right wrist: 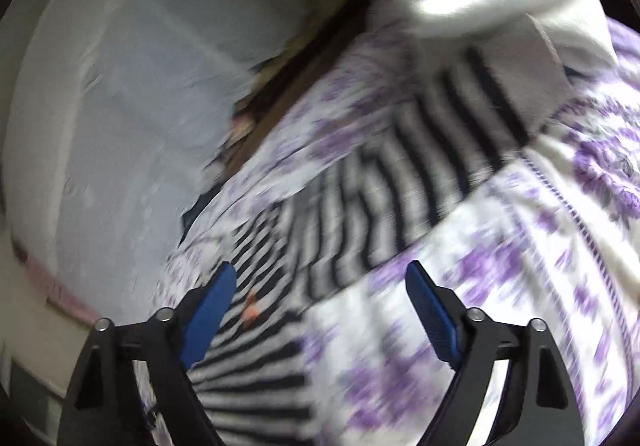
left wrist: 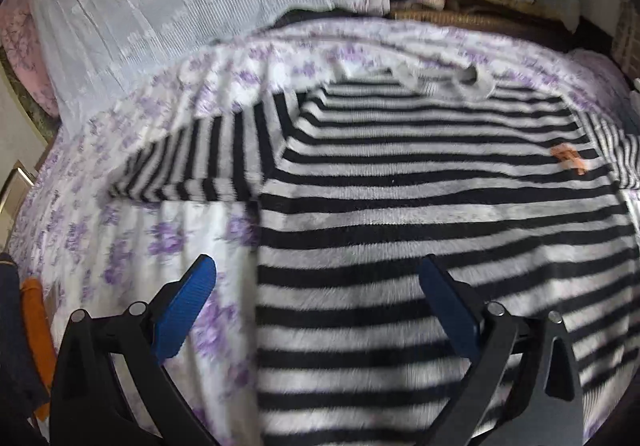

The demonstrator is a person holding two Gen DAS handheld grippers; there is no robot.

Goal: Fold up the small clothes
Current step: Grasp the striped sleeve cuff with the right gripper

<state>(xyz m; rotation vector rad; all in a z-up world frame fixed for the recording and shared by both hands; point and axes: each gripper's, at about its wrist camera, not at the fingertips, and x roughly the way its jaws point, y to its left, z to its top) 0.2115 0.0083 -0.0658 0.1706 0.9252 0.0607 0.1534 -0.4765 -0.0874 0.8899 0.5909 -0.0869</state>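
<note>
striped sweater (left wrist: 420, 206) flat on floral bedsheet (left wrist: 132, 246), neck far | left tool (left wrist: 316, 286), right tool (right wrist: 320, 286) wide open, empty

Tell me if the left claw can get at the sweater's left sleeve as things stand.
Probably yes. The left claw is open and holds nothing, above the sweater where its side edge meets the floral sheet. The sleeve lies flat ahead, to the left, with nothing on it.
</note>
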